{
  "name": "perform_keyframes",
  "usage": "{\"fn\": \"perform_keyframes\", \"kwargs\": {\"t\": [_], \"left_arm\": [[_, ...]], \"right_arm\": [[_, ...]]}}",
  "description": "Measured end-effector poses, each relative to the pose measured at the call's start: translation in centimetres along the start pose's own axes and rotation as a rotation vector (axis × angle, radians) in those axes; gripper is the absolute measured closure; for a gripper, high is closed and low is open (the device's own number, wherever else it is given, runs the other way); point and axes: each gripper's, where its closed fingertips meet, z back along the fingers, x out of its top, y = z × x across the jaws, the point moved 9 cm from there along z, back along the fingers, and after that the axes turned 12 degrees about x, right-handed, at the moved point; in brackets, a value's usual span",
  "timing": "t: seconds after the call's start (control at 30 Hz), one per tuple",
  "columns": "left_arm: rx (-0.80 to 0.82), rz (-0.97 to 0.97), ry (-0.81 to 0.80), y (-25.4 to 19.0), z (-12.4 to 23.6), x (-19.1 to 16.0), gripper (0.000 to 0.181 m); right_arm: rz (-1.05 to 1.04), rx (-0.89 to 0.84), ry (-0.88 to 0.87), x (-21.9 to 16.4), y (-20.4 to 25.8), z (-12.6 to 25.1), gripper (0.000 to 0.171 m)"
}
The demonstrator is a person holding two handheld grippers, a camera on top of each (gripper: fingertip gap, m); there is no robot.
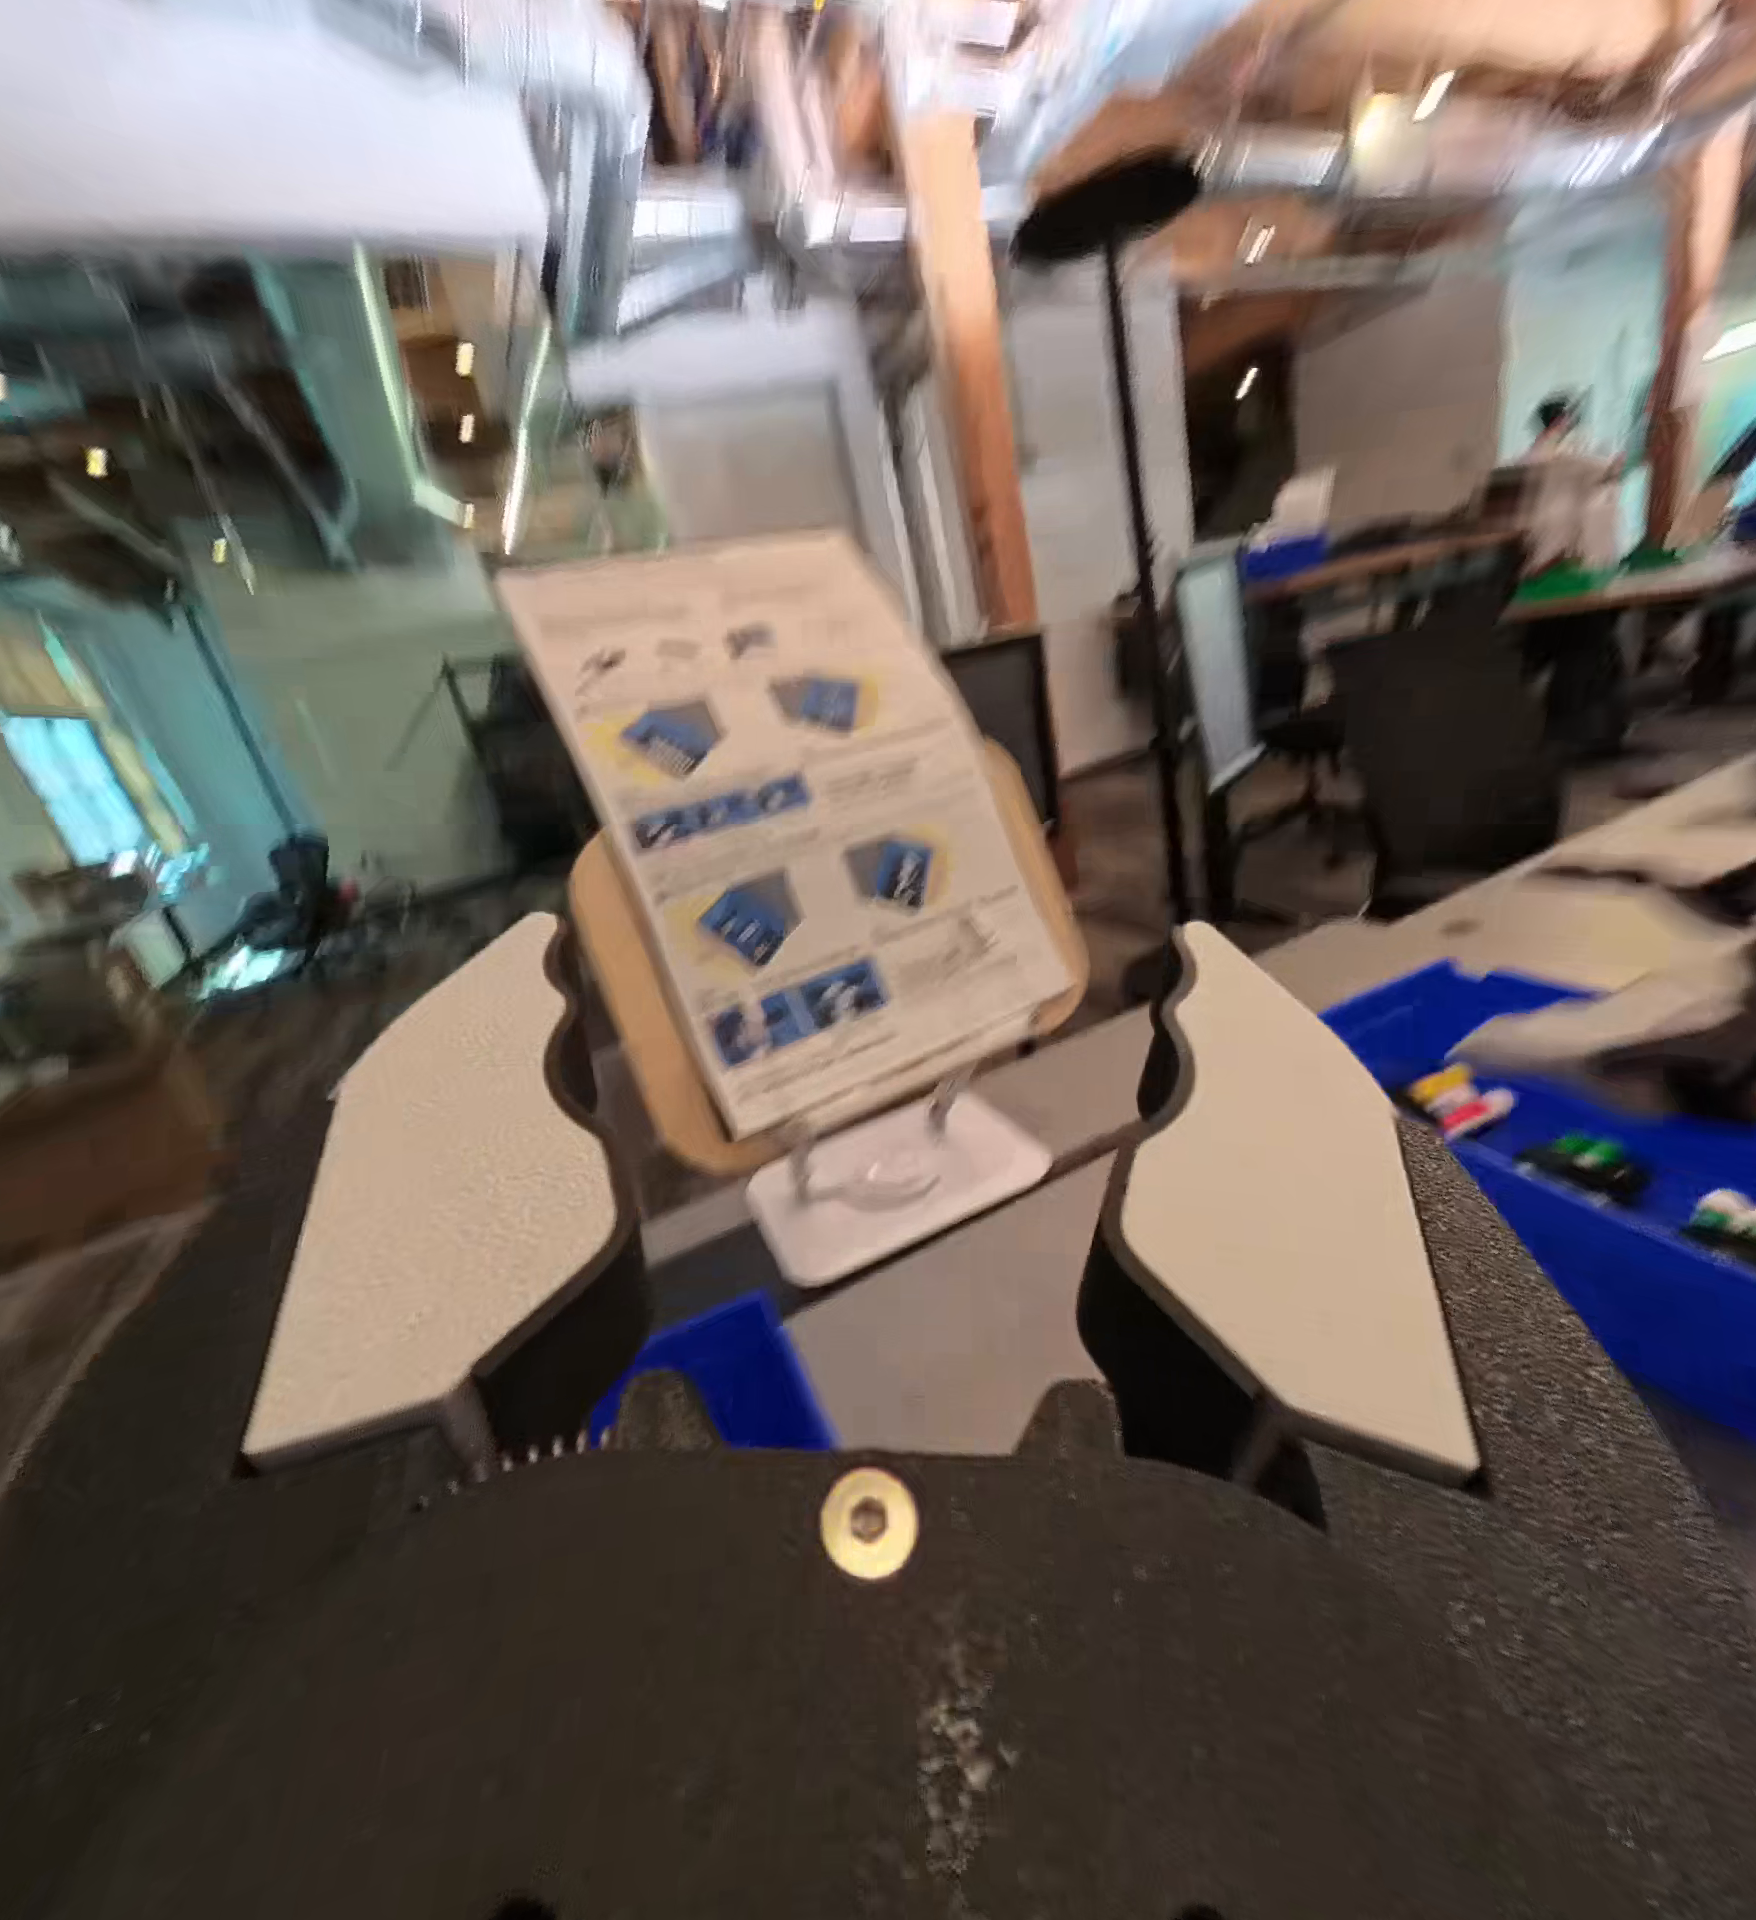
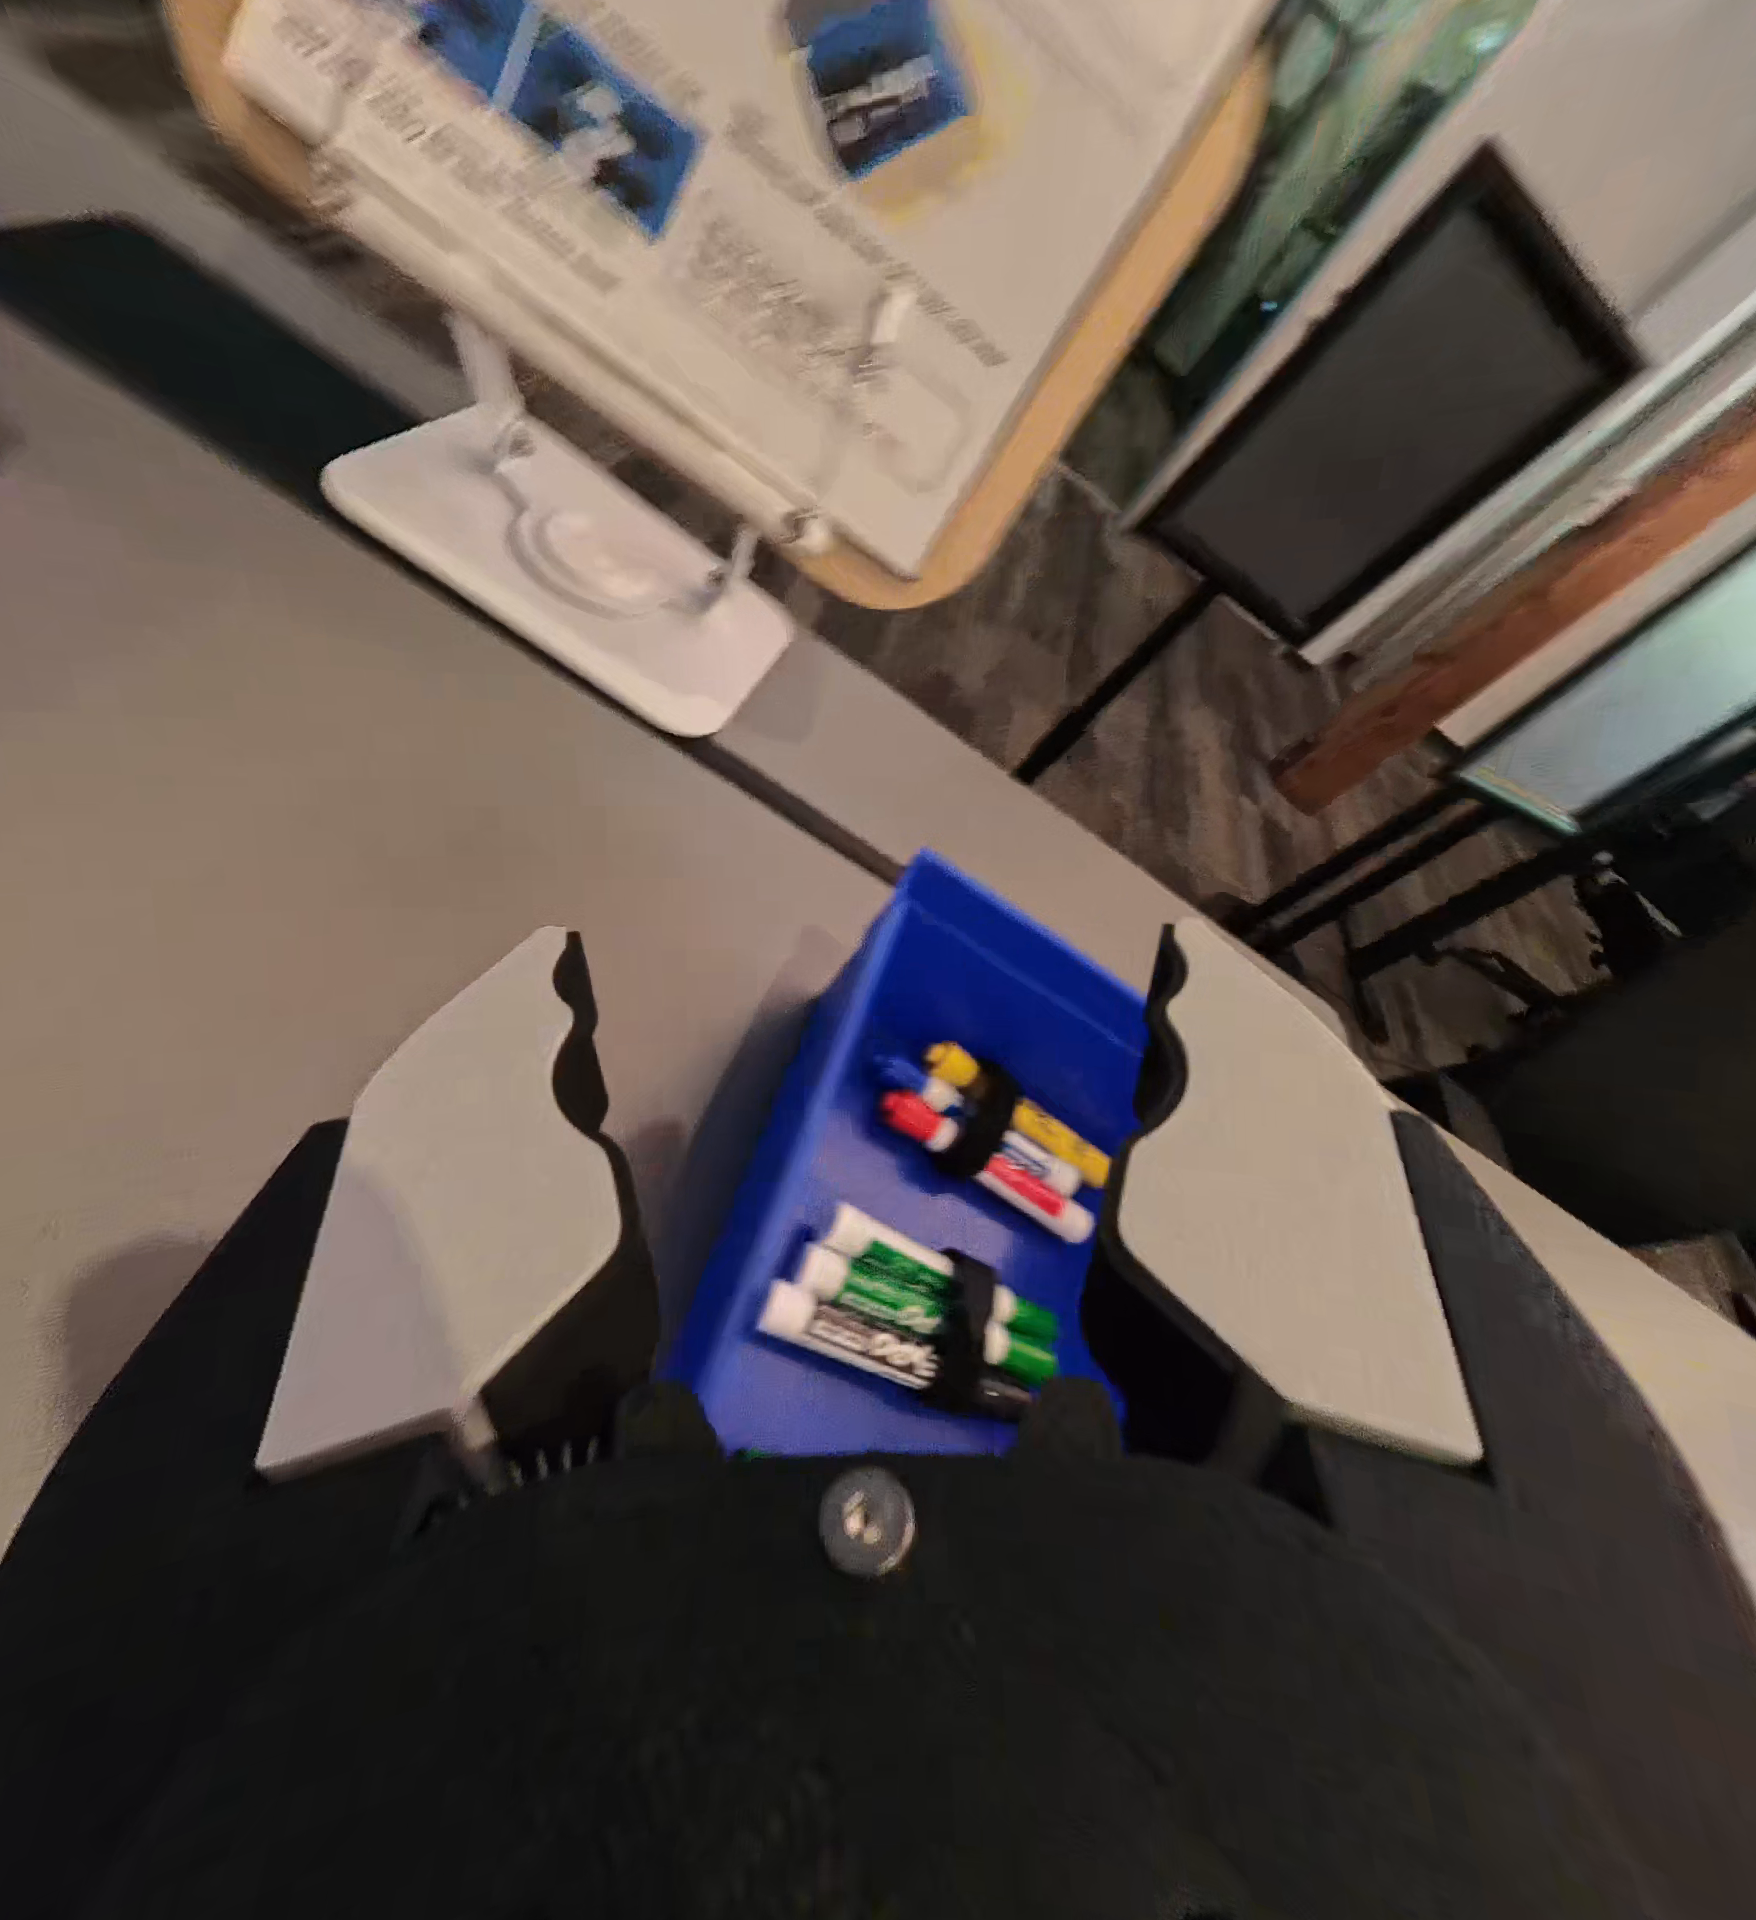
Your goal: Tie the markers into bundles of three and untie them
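In the right wrist view a blue bin (image 2: 967, 971) on the grey table holds two bundles of markers, each tied with a black strap: a yellow, blue and red bundle (image 2: 999, 1138) and a green and black bundle (image 2: 905, 1309). My right gripper (image 2: 869, 966) is open and empty above the bin. In the left wrist view my left gripper (image 1: 869, 956) is open and empty, raised above the table. The same blue bin (image 1: 1601, 1309) lies to its right with marker bundles (image 1: 1580, 1169) in it, blurred. A second blue bin (image 1: 739, 1371) shows below the left gripper.
An instruction sheet on a white stand (image 1: 801, 831) stands at the table's far edge; it also shows in the right wrist view (image 2: 645, 260). The grey table (image 2: 230, 831) spreads to the left. Office chairs, desks and a floor lamp (image 1: 1154, 520) stand beyond.
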Motion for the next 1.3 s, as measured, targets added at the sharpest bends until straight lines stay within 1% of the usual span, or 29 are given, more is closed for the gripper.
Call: {"fn": "perform_keyframes", "kwargs": {"t": [0.13,0.27,0.37,0.47,0.57,0.67,0.7,0.77,0.83,0.9,1.2,1.3], "left_arm": [[0.098,-0.091,0.232,5.6,-1.9,-0.1,0.080],[0.101,-0.125,0.434,7.2,-1.2,-1.8,0.079],[0.086,-0.075,0.493,7.1,-0.1,-2.8,0.082],[0.094,-0.052,0.563,7.7,0.8,-3.6,0.083],[0.138,-0.083,0.675,9.5,1.3,-4.8,0.082],[0.104,0.025,0.782,9.9,1.5,-6.0,0.079],[0.085,0.056,0.796,9.6,1.4,-6.3,0.078],[0.065,0.052,0.815,8.5,1.3,-7.1,0.079],[0.065,0.018,0.842,7.4,1.0,-7.9,0.075],[0.050,0.019,0.861,6.6,0.6,-8.4,0.074],[0.063,0.017,0.867,5.3,-0.3,-8.5,0.074],[0.071,-0.016,0.868,4.2,-0.2,-8.6,0.074]], "right_arm": [[-0.072,-0.132,-0.013,0.0,-6.6,3.4,0.071],[-0.118,-0.187,0.025,-1.6,-10.7,5.8,0.073],[-0.163,-0.168,0.067,-3.2,-12.3,6.8,0.074],[-0.229,-0.108,0.116,-5.0,-13.4,7.2,0.078],[-0.283,-0.056,0.243,-7.3,-14.7,7.1,0.082],[-0.317,-0.037,0.393,-9.8,-15.7,6.4,0.084],[-0.328,-0.030,0.433,-10.6,-15.8,6.1,0.084],[-0.367,0.002,0.482,-11.9,-15.7,5.4,0.084],[-0.398,0.021,0.505,-12.8,-15.6,4.9,0.084],[-0.408,0.025,0.514,-13.3,-15.6,4.6,0.084],[-0.418,0.032,0.514,-14.2,-15.4,4.5,0.082],[-0.454,0.075,0.500,-14.1,-14.3,4.4,0.083]]}}
